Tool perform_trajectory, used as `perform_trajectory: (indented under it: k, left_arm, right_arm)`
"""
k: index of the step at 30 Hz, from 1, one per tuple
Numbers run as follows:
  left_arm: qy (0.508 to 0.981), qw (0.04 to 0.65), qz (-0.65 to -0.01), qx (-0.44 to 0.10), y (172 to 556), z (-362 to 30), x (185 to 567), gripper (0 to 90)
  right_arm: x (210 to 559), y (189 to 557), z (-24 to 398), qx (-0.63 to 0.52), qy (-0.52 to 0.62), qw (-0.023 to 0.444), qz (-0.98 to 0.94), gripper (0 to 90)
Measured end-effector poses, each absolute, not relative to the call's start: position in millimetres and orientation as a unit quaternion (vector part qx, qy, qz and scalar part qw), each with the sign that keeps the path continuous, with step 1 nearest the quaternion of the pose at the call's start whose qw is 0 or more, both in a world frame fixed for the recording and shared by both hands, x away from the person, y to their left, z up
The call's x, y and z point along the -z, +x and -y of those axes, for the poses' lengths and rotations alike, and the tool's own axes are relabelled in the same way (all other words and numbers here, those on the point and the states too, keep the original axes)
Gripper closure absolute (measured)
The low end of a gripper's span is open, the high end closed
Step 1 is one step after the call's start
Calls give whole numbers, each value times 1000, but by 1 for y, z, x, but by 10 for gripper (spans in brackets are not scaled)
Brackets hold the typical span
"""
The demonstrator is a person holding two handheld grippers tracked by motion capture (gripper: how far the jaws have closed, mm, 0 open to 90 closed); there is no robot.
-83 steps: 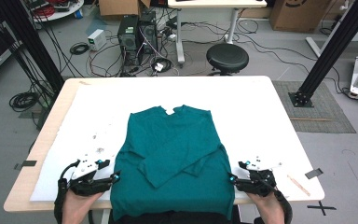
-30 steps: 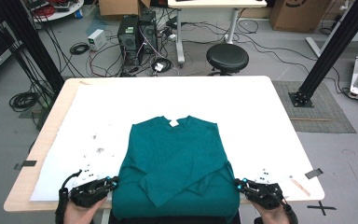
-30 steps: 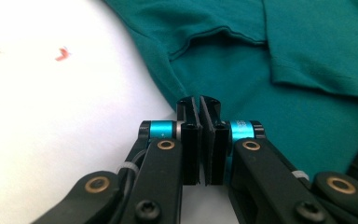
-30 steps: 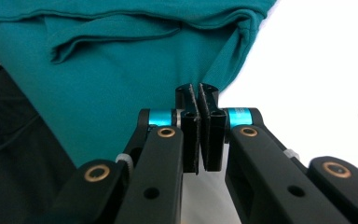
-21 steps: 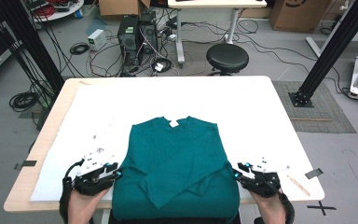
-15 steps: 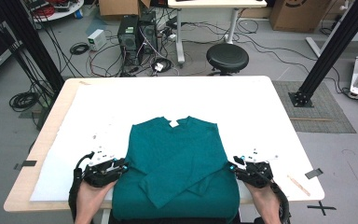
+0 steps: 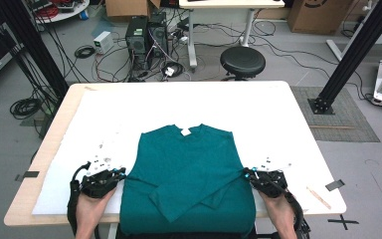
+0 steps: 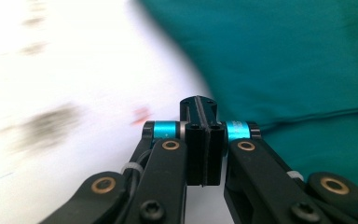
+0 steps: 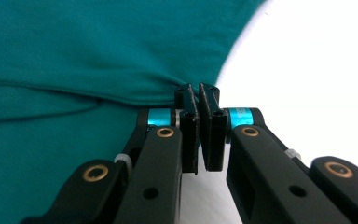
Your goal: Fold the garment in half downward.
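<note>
The sweater (image 7: 186, 177) lay flat on the desk (image 7: 278, 114), near the person's edge, its hem hanging just over that edge and both sleeves folded across its front. The left gripper (image 7: 121, 173) sat just beside the sweater's left side, and the right gripper (image 7: 247, 174) just beside its right side. Both had just closed after a brief opening, and each stood with its jaws pressed together and no cloth between them; in the left gripper view the left gripper (image 8: 199, 103) pointed at bare white surface next to the fabric, while in the right gripper view the right gripper (image 9: 198, 88) reached the folded edge of the sweater (image 9: 98, 51).

The sweater was soft teal knit with a round neck and a small white label (image 7: 185, 131). The desk was covered in white, with dark smudges (image 7: 103, 158) near the left gripper. Beyond the desk stood a black round stool (image 7: 242, 59), computer towers (image 7: 146, 34) and loose cables (image 7: 25, 107) on the grey floor.
</note>
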State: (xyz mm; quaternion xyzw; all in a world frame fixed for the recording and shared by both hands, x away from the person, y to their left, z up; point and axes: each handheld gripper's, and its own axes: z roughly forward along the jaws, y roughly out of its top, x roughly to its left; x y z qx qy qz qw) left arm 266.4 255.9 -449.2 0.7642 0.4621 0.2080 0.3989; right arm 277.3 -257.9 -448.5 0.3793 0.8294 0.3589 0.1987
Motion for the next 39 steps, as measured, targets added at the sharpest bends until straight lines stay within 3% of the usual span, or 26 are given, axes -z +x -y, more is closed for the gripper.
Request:
perform_trajectory:
  k: [3, 4, 5, 7, 9, 12, 15, 17, 22, 24, 26, 28, 34, 39]
  left_arm:
    - [758, 423, -458, -190, 263, -262, 448, 896]
    - [759, 435, -451, -179, 262, -262, 447, 855]
    - [759, 442, -446, -170, 262, -261, 446, 751]
    - [769, 448, -426, -165, 262, -254, 444, 702]
    - [779, 442, -412, -165, 264, -245, 443, 702]
    - [793, 421, -407, -166, 270, -231, 447, 732]
    - [794, 407, -413, -182, 272, -230, 450, 882]
    - [783, 411, -426, -191, 272, -237, 448, 892]
    - [774, 417, -441, -180, 275, -248, 449, 893]
    - [772, 430, -434, -175, 277, -247, 445, 878]
    - [766, 442, -436, -169, 284, -249, 438, 724]
    - [756, 457, -436, -170, 295, -249, 426, 707]
    - [762, 430, -445, -190, 344, -234, 403, 686]
    - [761, 410, -472, -173, 390, -224, 415, 662]
  right_arm:
    - [449, 277, 260, -362, 380, 196, -828, 879]
    - [448, 278, 259, -361, 374, 198, -831, 869]
    - [448, 277, 258, -364, 374, 196, -831, 850]
    - [445, 278, 256, -375, 376, 195, -824, 764]
    - [442, 279, 254, -385, 378, 195, -819, 709]
    - [441, 282, 248, -376, 378, 191, -824, 706]
    - [446, 284, 242, -356, 373, 189, -836, 805]
    - [448, 283, 244, -356, 369, 195, -836, 869]
    - [449, 282, 251, -357, 382, 205, -827, 879]
    - [448, 283, 252, -359, 388, 198, -826, 826]
    - [446, 287, 252, -365, 393, 189, -823, 681]
    - [440, 294, 251, -377, 398, 185, -816, 608]
    - [419, 333, 238, -373, 397, 211, -812, 563]
    - [414, 375, 224, -352, 410, 209, -815, 581]
